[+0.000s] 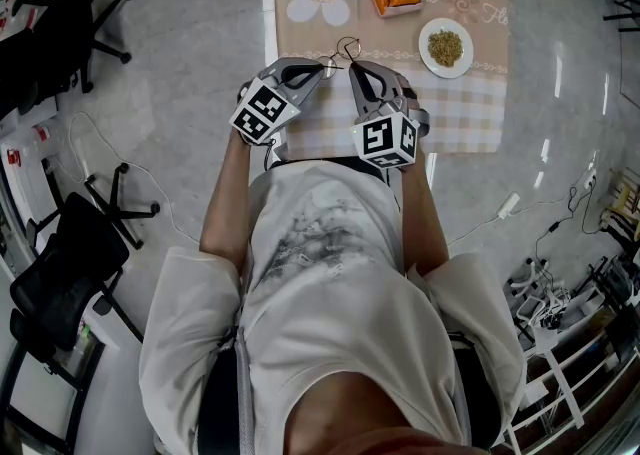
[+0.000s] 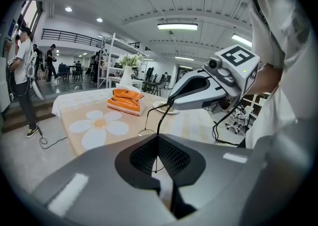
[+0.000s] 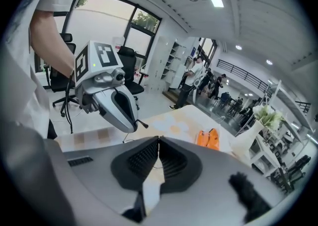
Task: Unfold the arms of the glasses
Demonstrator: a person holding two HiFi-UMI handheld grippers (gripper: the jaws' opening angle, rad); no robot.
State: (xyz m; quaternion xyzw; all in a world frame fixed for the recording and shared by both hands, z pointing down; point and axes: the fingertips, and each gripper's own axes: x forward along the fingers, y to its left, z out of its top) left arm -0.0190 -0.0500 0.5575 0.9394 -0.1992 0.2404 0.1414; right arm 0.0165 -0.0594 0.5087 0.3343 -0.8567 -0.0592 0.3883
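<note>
Head view shows the thin wire glasses (image 1: 346, 49) held in the air at upper centre, above the worktop (image 1: 470, 103), with your left tongs (image 1: 322, 69) and right tongs (image 1: 355, 71) each pinching them, so unfolding looks under way; next, swing one arm outward gently.

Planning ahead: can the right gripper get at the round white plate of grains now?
Probably not yet: the right gripper is shut on the thin black wire glasses, as is the left gripper. Nothing stands between it and the round white plate, so only that grip hinders it.
</note>
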